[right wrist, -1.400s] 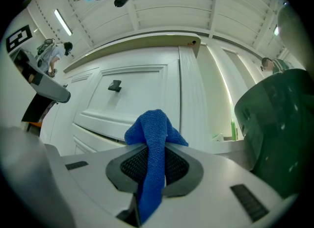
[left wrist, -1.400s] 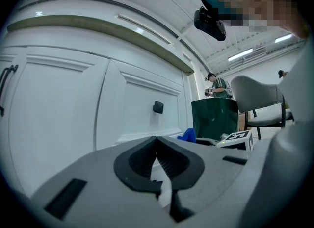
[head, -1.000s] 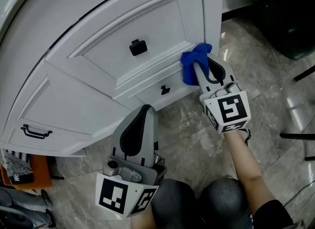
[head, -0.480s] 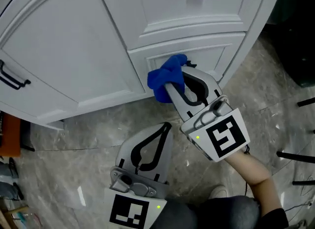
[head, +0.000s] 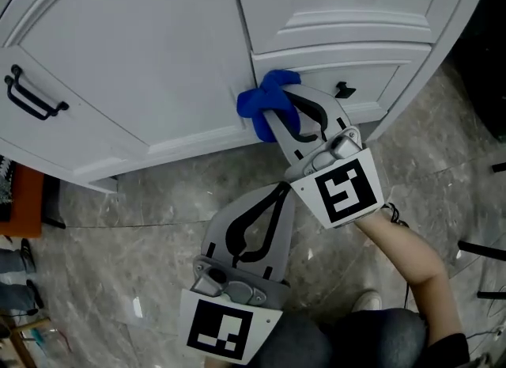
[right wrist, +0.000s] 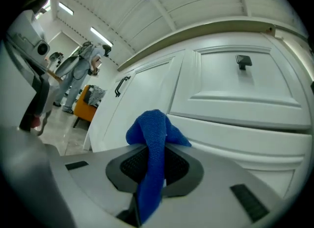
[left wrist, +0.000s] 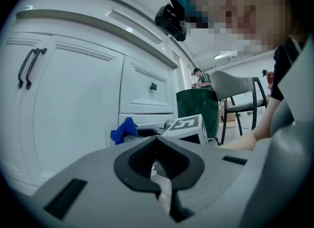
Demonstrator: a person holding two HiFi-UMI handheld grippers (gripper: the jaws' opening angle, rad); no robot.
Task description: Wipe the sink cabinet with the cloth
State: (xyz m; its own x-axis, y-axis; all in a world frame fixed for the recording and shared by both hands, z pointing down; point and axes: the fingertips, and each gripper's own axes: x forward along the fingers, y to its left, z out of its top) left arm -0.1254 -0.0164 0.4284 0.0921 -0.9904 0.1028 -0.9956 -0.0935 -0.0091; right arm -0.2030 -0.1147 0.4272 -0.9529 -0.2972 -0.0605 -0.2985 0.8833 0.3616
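**Blue cloth pinched in the right gripper, against the cabinet front**

The blue cloth (head: 263, 104) sits bunched at the tip of the right gripper (head: 278, 118). It is pressed to the white sink cabinet (head: 158, 50) low down, where the bottom right corner of the door meets the left end of the small drawer (head: 379, 81). In the right gripper view the jaws are clamped on the cloth (right wrist: 153, 148). One fold humps over the tips and a strip trails back between the jaws (the black pads show on either side of it).

The left gripper (head: 277, 192) hangs nearer the person, over the floor and apart from the cabinet. Its jaws are closed tip to tip, with no cloth in them (left wrist: 157, 141).

The cabinet front curves, and it has a black bar handle (head: 33, 99) far left and a small black knob (head: 345, 89) on the drawer. The floor (head: 118, 224) is grey marbled tile. Beyond the cabinet stand a dark green bin (left wrist: 197, 108) and a chair (left wrist: 236, 88).
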